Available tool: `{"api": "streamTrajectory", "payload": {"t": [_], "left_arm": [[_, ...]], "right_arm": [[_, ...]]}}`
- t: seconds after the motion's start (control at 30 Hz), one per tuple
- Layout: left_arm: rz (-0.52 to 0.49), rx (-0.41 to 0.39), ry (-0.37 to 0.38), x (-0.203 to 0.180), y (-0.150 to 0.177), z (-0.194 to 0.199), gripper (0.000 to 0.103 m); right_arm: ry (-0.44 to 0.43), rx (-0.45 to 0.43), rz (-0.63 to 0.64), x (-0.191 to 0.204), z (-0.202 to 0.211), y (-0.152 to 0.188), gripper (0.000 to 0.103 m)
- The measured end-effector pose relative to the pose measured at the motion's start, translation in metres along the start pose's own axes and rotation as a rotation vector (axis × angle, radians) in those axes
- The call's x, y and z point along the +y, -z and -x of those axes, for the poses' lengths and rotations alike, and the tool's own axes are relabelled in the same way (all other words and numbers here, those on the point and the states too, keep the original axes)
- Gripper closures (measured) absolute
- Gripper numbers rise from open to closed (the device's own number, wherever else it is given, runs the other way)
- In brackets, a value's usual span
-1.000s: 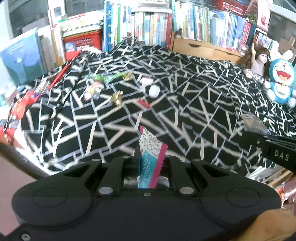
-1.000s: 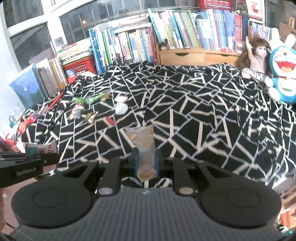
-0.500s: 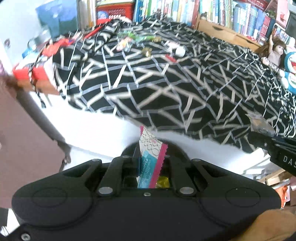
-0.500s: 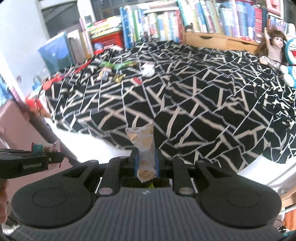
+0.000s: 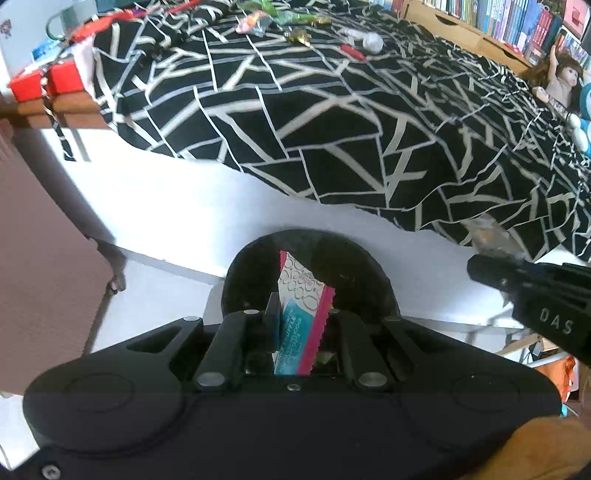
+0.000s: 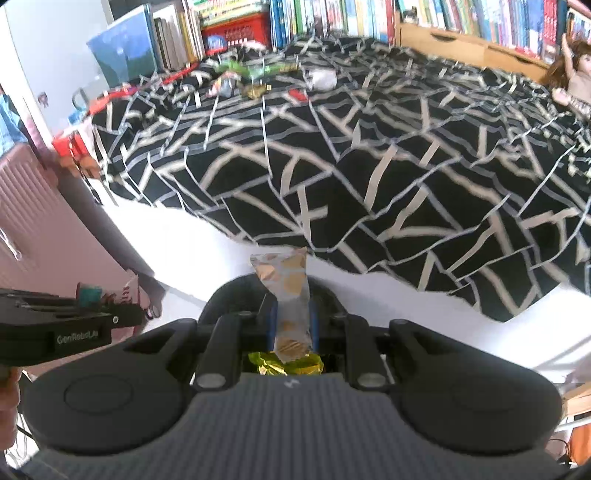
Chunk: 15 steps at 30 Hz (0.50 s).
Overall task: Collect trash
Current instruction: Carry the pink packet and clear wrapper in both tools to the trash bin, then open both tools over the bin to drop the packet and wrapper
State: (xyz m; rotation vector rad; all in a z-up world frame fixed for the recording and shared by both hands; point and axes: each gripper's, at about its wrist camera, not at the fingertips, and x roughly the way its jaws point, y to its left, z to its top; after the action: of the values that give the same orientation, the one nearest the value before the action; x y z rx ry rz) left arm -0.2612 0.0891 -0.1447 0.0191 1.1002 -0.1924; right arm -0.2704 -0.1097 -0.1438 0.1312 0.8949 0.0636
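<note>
My left gripper (image 5: 301, 312) is shut on a pink, teal and white wrapper (image 5: 299, 295), held upright over the mouth of a black round bin (image 5: 347, 258) on the floor by the bed. My right gripper (image 6: 292, 314) is shut on a silver-and-gold wrapper (image 6: 286, 280) above the same bin (image 6: 225, 295). A crumpled yellow-green wrapper (image 6: 284, 363) shows under the right gripper's fingers. Each gripper appears in the other's view: the right gripper (image 5: 532, 295) at the right edge and the left gripper (image 6: 74, 321) at the left. Several wrappers (image 6: 255, 77) and a white paper ball (image 6: 321, 77) lie on the far side of the bed.
The bed has a black-and-white patterned cover (image 6: 369, 166) over a white side (image 5: 221, 206). A pink suitcase (image 6: 26, 221) stands to the left on the floor. Red boxes (image 5: 44, 81) sit at the bed's corner. Bookshelves (image 6: 332, 18) and a doll (image 5: 557, 77) line the far side.
Both grippers have drawn back from the bed and tipped downward, and the black bin has come into view beneath them. Each still holds its wrapper.
</note>
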Motion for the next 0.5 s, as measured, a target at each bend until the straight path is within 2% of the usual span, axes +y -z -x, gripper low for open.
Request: {"api": "streamTrajectory", "payload": {"t": [0.5], "left_arm": [[0.015, 0.072, 0.009, 0.011, 0.025, -0.134, 0.093]], "right_arm": [[-0.022, 0.096, 0.027, -0.006, -0.109, 0.042, 0.081]]}}
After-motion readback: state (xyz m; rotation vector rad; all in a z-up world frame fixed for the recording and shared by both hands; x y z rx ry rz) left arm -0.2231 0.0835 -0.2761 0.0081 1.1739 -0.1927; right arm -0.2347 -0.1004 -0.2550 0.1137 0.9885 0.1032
